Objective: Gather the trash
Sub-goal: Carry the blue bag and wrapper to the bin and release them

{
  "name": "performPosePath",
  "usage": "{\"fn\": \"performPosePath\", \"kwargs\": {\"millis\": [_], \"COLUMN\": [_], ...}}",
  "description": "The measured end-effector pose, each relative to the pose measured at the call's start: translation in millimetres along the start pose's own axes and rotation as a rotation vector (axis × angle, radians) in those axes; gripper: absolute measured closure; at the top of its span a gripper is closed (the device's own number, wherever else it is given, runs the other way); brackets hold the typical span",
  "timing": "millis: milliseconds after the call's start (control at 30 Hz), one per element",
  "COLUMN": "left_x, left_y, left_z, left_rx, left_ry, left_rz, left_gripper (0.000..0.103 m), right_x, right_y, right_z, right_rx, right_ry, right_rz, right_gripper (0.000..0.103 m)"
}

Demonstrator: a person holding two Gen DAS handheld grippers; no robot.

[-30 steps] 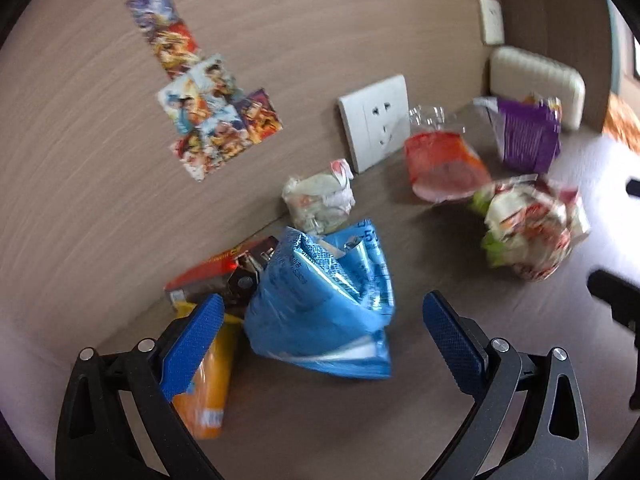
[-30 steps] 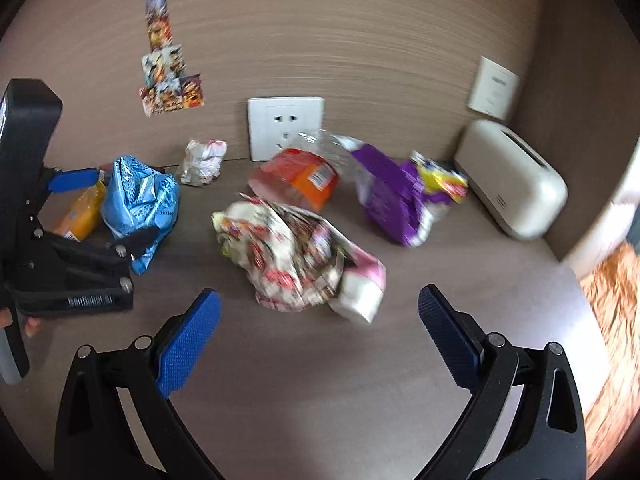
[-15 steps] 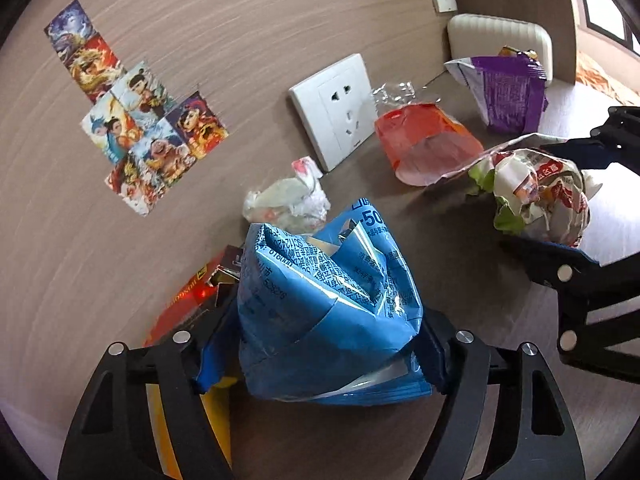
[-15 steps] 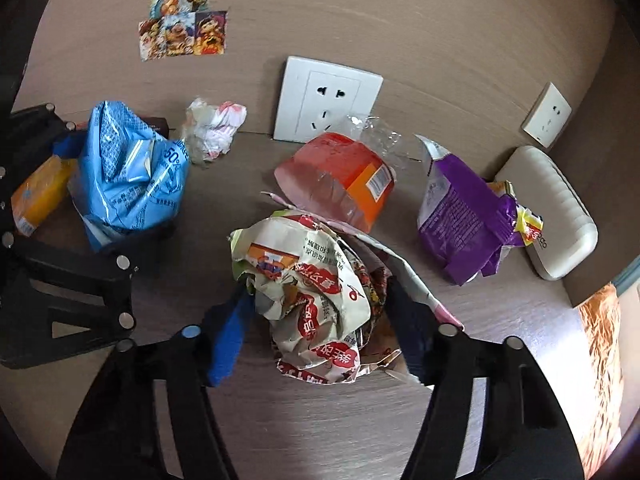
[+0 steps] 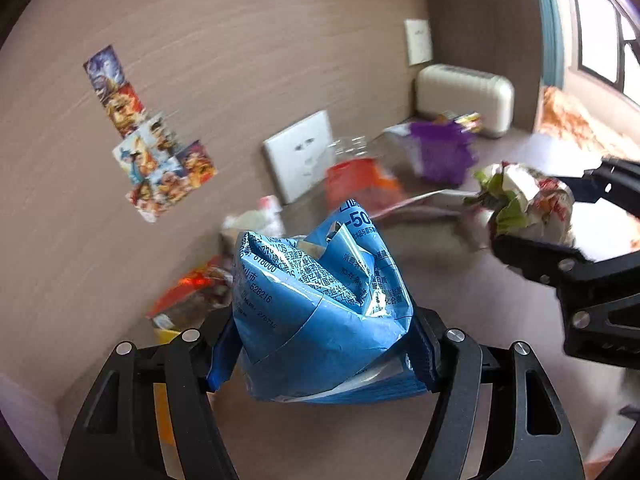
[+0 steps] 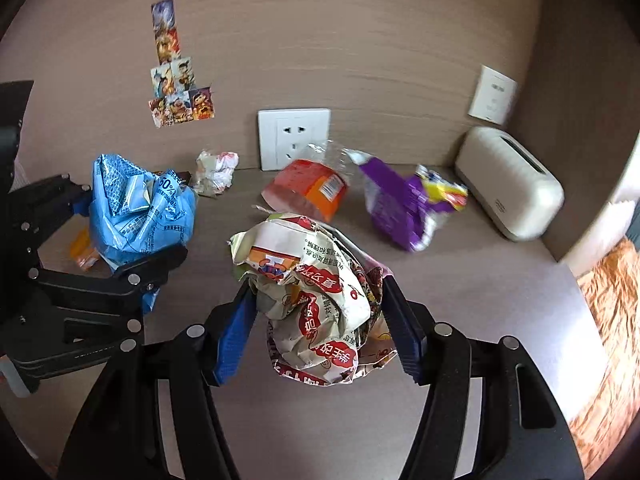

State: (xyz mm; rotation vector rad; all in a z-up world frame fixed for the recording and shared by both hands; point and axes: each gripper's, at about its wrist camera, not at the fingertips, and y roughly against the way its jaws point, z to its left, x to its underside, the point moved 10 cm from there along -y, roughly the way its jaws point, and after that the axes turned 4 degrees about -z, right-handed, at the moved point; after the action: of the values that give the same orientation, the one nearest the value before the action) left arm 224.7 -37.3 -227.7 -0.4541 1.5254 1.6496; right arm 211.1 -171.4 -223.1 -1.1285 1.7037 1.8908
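Note:
My left gripper [image 5: 322,354] is shut on a crumpled blue wrapper [image 5: 320,312] and holds it above the table; both also show at the left of the right wrist view, the wrapper [image 6: 136,212] between the black jaws. My right gripper [image 6: 320,336] is shut on a crumpled red-and-white wrapper [image 6: 316,304], also seen at the right of the left wrist view [image 5: 528,208]. On the table lie an orange-red bag [image 6: 308,192], a purple bag [image 6: 404,208], a small white paper wad [image 6: 214,172] and an orange-yellow packet [image 6: 82,250].
A brown table [image 6: 460,320] runs to a wood-look wall with a white socket [image 6: 294,138], a second switch plate [image 6: 494,94] and stickers [image 6: 176,80]. A cream tissue box [image 6: 508,182] stands in the back right corner. An orange patterned fabric [image 6: 608,320] lies beyond the table's right edge.
Both grippers closed on their wrappers, the left on the blue one and the right on the red-and-white one, and have lifted them off the table.

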Motion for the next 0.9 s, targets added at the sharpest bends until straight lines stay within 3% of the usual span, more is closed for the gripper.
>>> {"fn": "performPosePath", "kwargs": {"millis": [467, 633, 900], "left_x": [-12.8, -13.2, -1.2], "left_y": [43.3, 56.4, 75.6], "left_z": [-132.7, -193.7, -303.1], "left_rx": [0.158, 0.226, 0.376], "left_ry": [-0.053, -0.114, -0.235], "left_rz": [-0.019, -0.013, 0.012], "left_gripper": [0.036, 0.036, 0.036], "right_x": [67.0, 96.3, 172.3], "right_y": [87.0, 116.7, 155.5], "right_z": [-78.8, -116.0, -180.8], "right_rx": [0.078, 0.133, 0.241], "right_ry": [-0.103, -0.159, -0.279], "right_rz": [-0.003, 0.007, 0.073], "right_gripper": [0.04, 0.04, 0.04]}}
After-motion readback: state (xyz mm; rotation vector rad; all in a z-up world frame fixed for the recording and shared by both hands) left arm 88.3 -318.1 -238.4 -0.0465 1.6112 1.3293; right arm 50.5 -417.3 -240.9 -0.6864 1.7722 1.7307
